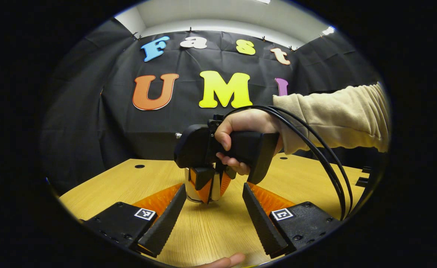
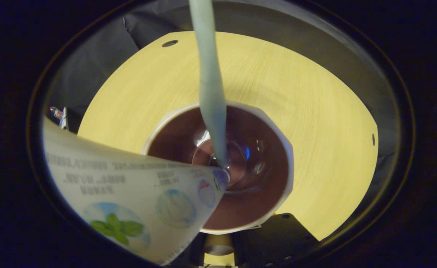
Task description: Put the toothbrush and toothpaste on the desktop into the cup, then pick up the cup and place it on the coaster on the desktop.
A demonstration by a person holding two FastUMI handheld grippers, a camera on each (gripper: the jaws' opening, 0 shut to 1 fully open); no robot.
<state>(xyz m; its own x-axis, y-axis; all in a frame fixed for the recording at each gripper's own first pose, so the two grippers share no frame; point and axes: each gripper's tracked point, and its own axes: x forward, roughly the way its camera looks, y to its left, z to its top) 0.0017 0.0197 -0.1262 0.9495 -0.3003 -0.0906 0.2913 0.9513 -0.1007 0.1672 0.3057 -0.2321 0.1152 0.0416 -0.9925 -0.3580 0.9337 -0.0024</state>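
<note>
Your right gripper (image 1: 208,184) is clamping the cup (image 2: 278,163), toothbrush (image 2: 211,93) and toothpaste (image 2: 136,201) standing inside on the desk (image 2: 315,104); your left gripper (image 1: 214,208) is waiting wide open, empty. Tilting while lifting could be spilling both.

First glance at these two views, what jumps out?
In the right gripper view, a pale green toothbrush handle stands in a white cup with a dark brown inside, a white toothpaste tube leaning in beside it. In the left gripper view, a hand in a beige sleeve holds the right gripper down over that cup on the light wooden desktop.
</note>
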